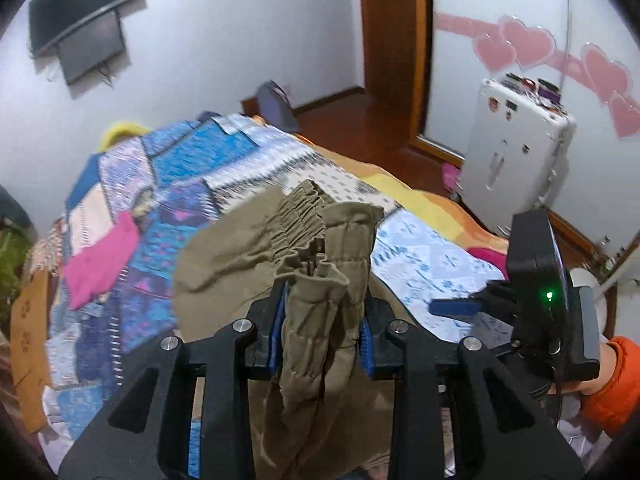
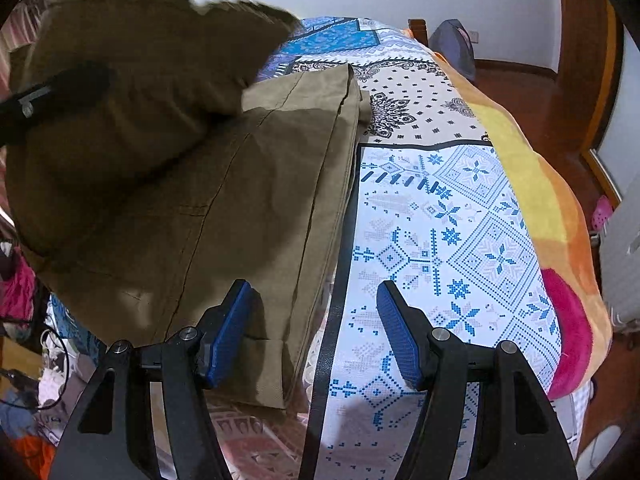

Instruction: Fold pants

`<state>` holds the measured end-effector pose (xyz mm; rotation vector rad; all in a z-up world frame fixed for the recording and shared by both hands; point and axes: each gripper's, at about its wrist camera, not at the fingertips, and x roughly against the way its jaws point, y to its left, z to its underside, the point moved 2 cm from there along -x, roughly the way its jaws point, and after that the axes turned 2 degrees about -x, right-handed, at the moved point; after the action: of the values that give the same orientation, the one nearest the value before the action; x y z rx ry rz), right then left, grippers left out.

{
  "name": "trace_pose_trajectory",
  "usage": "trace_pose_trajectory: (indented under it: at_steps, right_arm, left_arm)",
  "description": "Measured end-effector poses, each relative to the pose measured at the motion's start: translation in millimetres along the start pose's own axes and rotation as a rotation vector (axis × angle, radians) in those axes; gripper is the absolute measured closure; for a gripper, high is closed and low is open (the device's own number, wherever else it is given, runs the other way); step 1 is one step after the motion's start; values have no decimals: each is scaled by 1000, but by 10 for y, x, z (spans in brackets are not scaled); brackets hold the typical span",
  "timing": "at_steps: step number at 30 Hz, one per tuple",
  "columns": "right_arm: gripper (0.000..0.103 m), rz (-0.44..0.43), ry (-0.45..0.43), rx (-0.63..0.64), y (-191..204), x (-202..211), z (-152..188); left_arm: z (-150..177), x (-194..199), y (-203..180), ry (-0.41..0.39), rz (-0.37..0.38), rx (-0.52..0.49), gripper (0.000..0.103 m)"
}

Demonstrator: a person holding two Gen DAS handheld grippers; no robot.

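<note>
Khaki pants (image 1: 240, 248) lie on the patchwork quilt (image 1: 192, 160) of a bed. My left gripper (image 1: 324, 300) is shut on a bunched part of them by the elastic waistband, which stands lifted above the quilt. In the right wrist view the pants (image 2: 260, 184) lie flat with a long straight edge, and their raised, blurred part hangs at the upper left, where the left gripper (image 2: 80, 80) shows dark. My right gripper (image 2: 316, 320) stands open just over the pants' near right edge and the quilt (image 2: 460, 240), holding nothing. It also shows in the left wrist view as the right gripper (image 1: 456, 307), held by a hand in an orange sleeve (image 1: 608, 380).
A pink cloth (image 1: 104, 264) lies on the quilt's left side. An orange and yellow blanket (image 2: 552, 208) hangs over the bed's right edge. A white suitcase (image 1: 516, 148) stands on the wooden floor (image 1: 340, 108) to the right. A backpack (image 1: 276, 104) sits beyond the bed's far end.
</note>
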<state>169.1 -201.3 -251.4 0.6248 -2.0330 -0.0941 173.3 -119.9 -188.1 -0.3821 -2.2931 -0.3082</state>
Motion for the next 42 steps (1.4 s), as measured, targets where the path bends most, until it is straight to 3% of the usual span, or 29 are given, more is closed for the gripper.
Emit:
trace_pose_trajectory:
  at_steps: [7,12,16,20,23,26,32,36,42]
  right_arm:
    - [42,-1,-2,1,-5,7,5]
    - [42,19,-3,5,-14,66,28]
    - [42,59,-13,12,-58,169,54]
    - [42,91,-54,6,-144,353,65]
    - [42,111,-76,-4,-197,446,36]
    - [42,116,-108,-16,-213,550,-8]
    - [42,65,-184,-1,-31,693,-240]
    - [42,23,-199,41,183,608,-368]
    - [40,6,-122,104,370,232,-259]
  left_arm:
    - [136,-330,-172,103,82,13,73]
    - [174,-345,-219,129,118,25,65]
    - [149,-210,-237,114,138,42,62]
    - [68,91,-231,37,150,37,56]
    - [12,296,-95,-15,136,55,51]
    - [27,320,107,-20,71,59,47]
    - [348,9,600,108,-17,121,46]
    - [628,-176,726,190,0,164,46]
    - [748,-68,819,187,5,156,45]
